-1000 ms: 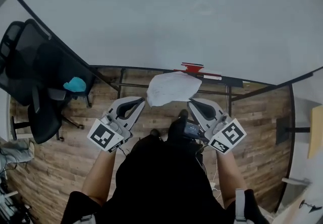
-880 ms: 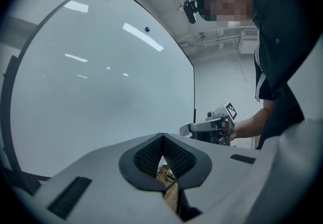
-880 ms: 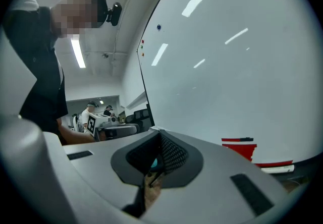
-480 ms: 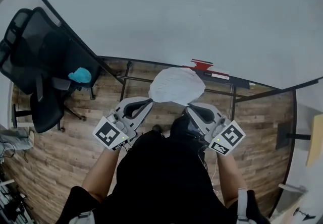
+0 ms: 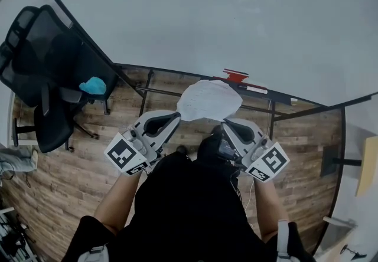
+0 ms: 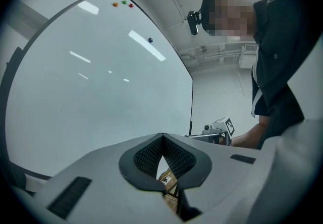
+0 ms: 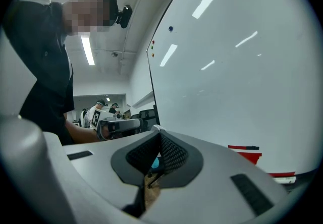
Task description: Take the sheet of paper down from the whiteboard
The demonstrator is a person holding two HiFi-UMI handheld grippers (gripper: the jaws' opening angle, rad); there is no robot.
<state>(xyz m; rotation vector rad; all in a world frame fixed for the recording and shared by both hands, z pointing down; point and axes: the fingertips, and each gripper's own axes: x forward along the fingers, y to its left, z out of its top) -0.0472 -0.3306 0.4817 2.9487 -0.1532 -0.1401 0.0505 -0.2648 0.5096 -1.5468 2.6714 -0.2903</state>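
A white sheet of paper (image 5: 209,100) hangs free of the whiteboard (image 5: 207,13), slightly curled, held between both grippers in front of the person's body. My left gripper (image 5: 175,115) is shut on the sheet's lower left edge. On the lower right edge my right gripper (image 5: 226,123) is shut too. In the left gripper view the jaws (image 6: 161,140) meet with no gap and the bare whiteboard (image 6: 91,92) fills the left. In the right gripper view my right gripper (image 7: 160,134) is likewise closed, with a sliver of the paper (image 7: 154,128) at its tip.
A red eraser (image 5: 236,75) and a marker lie on the whiteboard's tray. A black office chair (image 5: 47,89) with a teal object (image 5: 93,85) stands at left. The board's stand legs (image 5: 144,92) cross the wood floor. Small magnets (image 6: 123,3) sit high on the board.
The sheet has spread a little flatter and wider between the grippers. Both hands have stayed almost in place; the left gripper has rolled slightly.
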